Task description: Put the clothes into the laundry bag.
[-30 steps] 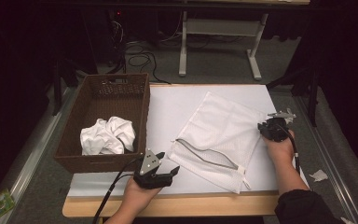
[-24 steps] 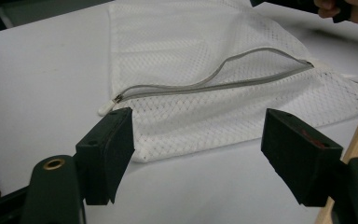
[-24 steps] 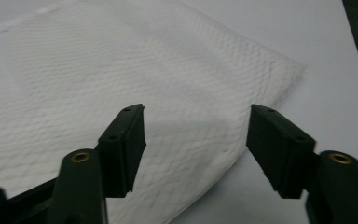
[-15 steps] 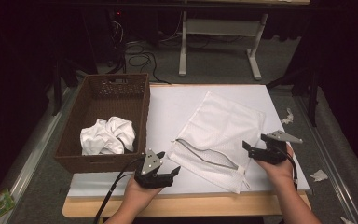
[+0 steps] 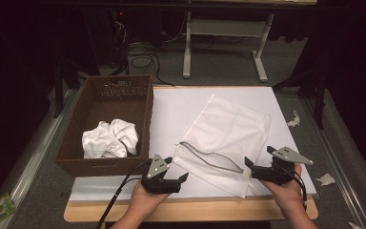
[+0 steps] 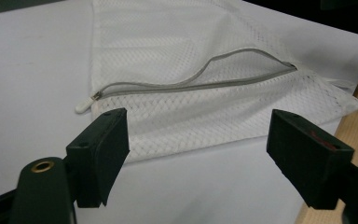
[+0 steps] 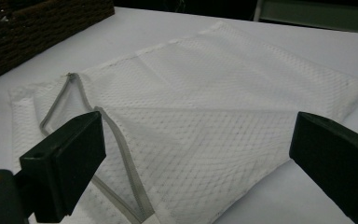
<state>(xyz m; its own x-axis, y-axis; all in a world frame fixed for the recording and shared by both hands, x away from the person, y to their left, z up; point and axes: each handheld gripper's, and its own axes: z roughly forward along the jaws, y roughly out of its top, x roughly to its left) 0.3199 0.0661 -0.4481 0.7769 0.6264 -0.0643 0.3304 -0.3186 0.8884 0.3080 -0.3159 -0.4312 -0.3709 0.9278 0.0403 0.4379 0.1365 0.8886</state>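
A white mesh laundry bag (image 5: 226, 131) lies flat on the white table mat (image 5: 181, 107), its grey zipper (image 5: 209, 157) partly unzipped along the near edge. The bag (image 6: 205, 93) and zipper (image 6: 191, 84) lie just ahead of my left gripper (image 6: 198, 149), which is open and empty. In the high view the left gripper (image 5: 177, 176) rests at the bag's near left corner. My right gripper (image 5: 249, 166) is open by the bag's near right corner. Its own view shows the bag (image 7: 223, 121) between wide jaws (image 7: 196, 154). A crumpled white cloth (image 5: 109, 138) lies in the brown wicker basket (image 5: 76, 124).
The basket stands at the mat's left edge. Wooden table edge (image 5: 195, 210) runs along the front. Scraps of white paper (image 5: 325, 179) lie on the grey floor at right. A desk frame (image 5: 224, 43) and cables (image 5: 143, 57) stand behind the table.
My right gripper has moved from the bag's far right edge toward me, down to its near right corner. The left gripper stayed put.
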